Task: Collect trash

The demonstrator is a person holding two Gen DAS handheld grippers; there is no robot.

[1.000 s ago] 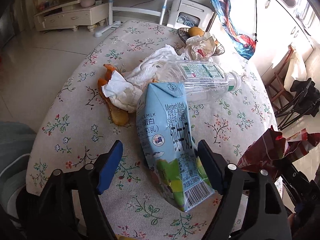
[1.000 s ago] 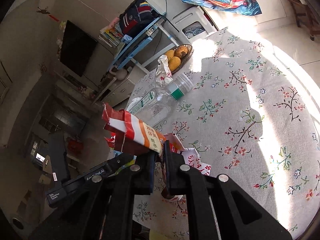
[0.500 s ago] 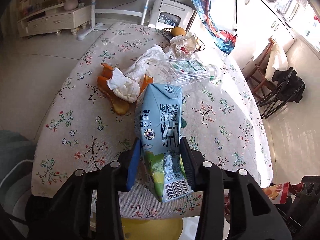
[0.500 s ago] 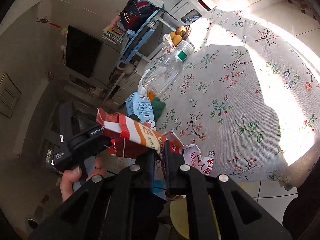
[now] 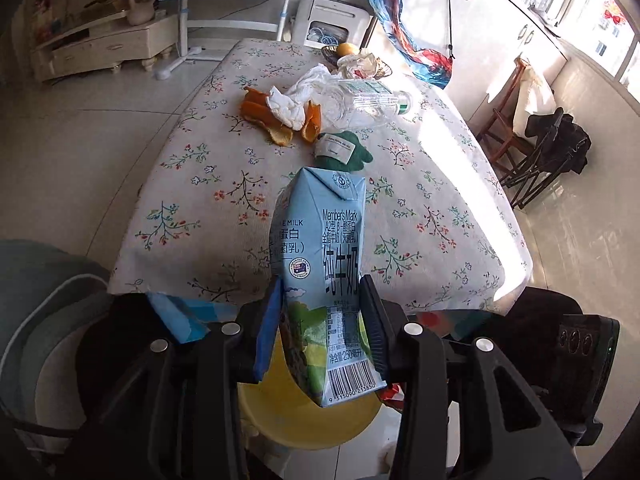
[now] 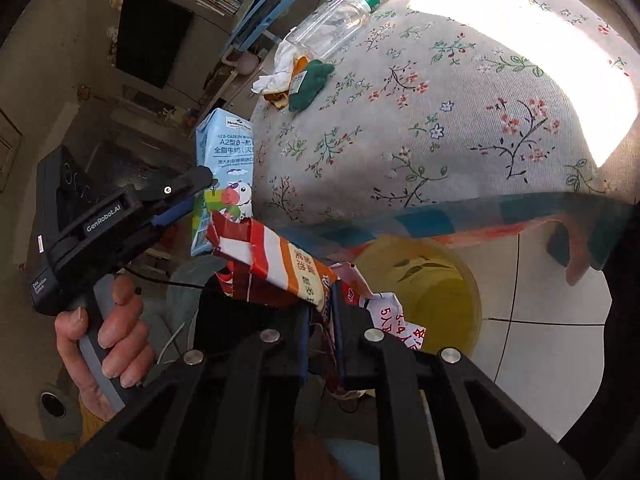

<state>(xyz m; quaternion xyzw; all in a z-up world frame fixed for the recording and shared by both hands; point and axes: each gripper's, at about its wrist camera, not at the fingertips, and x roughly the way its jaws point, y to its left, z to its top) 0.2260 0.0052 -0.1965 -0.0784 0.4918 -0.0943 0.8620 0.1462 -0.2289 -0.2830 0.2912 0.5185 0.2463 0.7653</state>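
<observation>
While the left tool (image 5: 320, 332) clamps the carton (image 5: 324, 280) above the bin (image 6: 436, 280), the right tool (image 6: 320, 320), jaws opening, should drop its wrapper (image 6: 276, 264) toward the bin at two o'clock.

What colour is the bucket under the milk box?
Yellow. The bucket shows best in the right wrist view.

The table (image 5: 208, 200) is viewed downward from its near edge by both wrist cameras. The milk carton (image 5: 324, 280) and yellow bin (image 6: 440, 280) are shared.
</observation>
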